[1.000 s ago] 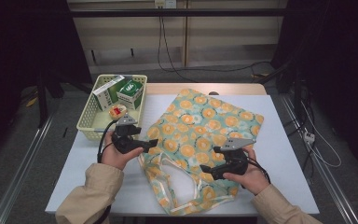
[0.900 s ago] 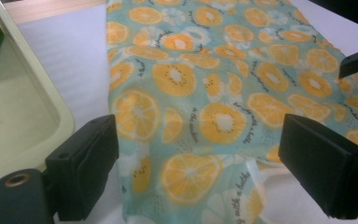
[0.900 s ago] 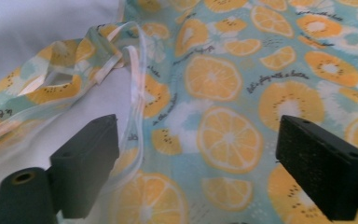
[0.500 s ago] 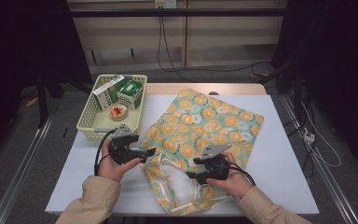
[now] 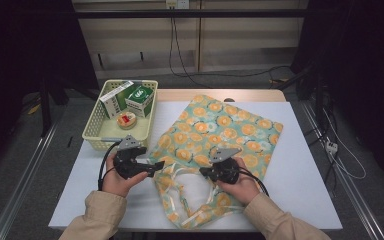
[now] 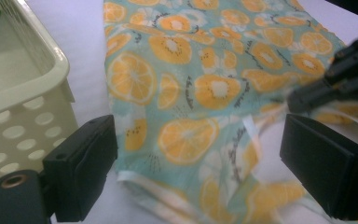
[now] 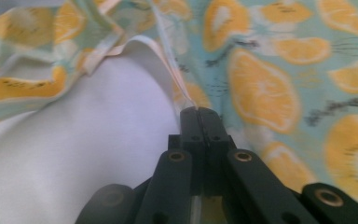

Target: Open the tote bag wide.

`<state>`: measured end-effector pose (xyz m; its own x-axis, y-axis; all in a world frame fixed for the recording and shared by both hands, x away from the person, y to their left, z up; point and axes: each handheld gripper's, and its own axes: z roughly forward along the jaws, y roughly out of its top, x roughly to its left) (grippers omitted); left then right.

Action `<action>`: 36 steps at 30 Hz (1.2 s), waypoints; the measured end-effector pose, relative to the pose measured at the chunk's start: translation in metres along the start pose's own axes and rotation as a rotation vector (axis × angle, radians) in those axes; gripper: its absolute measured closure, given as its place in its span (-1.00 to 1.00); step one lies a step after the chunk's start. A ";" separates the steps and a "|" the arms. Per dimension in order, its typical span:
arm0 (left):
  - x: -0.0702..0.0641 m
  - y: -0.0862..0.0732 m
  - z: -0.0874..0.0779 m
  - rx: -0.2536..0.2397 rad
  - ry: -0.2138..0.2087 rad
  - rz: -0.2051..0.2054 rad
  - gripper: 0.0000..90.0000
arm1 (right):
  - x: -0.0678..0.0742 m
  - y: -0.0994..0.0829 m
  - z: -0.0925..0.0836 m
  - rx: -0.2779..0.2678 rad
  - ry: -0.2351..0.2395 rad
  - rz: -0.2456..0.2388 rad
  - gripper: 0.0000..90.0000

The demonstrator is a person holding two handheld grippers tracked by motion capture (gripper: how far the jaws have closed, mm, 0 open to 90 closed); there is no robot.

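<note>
We see a cloth bag [image 5: 215, 145] printed with orange slices on pale green, lying rumpled near the table's [image 5: 305, 165] front edge, mouth toward us. Our right gripper [image 5: 206, 172] has just closed tight on the bag's white-lined rim. Our left gripper [image 5: 155, 169] stands wide open over the bag's edge, beside the basket [image 5: 92, 137].

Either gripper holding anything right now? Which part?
Right gripper is shut on the bag, pinching the rim of its opening. Left gripper is open around the bag's edge, holding nothing.
</note>
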<state>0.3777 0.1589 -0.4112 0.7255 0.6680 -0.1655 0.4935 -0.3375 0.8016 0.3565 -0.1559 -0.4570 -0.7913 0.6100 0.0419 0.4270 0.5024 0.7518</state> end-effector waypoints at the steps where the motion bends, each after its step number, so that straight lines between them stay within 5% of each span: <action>1: 0.000 -0.001 0.000 0.001 -0.002 0.000 -0.76 | -0.005 0.001 -0.001 0.000 -0.015 0.008 1.00; 8: 0.002 -0.003 0.000 0.001 -0.005 -0.011 -0.76 | -0.051 0.003 -0.005 -0.005 -0.145 0.069 1.00; 10: 0.002 -0.003 -0.001 0.005 -0.009 -0.012 -0.76 | -0.059 0.003 -0.006 -0.012 -0.127 0.111 1.00; 19: 0.003 -0.007 -0.001 0.003 -0.008 -0.014 -0.77 | -0.034 0.003 0.001 -0.003 -0.014 0.087 0.98; 25: 0.002 -0.010 -0.001 -0.003 -0.016 -0.021 -0.80 | -0.025 0.007 -0.004 -0.030 -0.012 0.095 -0.04; 27: 0.003 -0.010 -0.003 -0.015 -0.038 -0.036 -0.84 | -0.023 0.008 -0.012 -0.057 -0.026 0.106 -0.15; 30: 0.004 -0.010 -0.008 -0.018 -0.047 -0.009 -0.87 | -0.019 0.010 -0.021 -0.094 -0.008 0.100 -0.38; 32: 0.006 -0.011 -0.010 -0.041 -0.040 -0.030 -0.89 | -0.016 0.011 -0.023 -0.105 0.027 0.085 -0.45; 36: 0.008 -0.017 -0.011 -0.036 -0.045 -0.024 -0.89 | -0.007 0.013 -0.021 -0.071 0.034 0.046 -0.58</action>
<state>0.3703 0.1773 -0.4202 0.7354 0.6444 -0.2098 0.4939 -0.2977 0.8169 0.3583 -0.1665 -0.4339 -0.7865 0.6097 0.0989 0.4321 0.4287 0.7934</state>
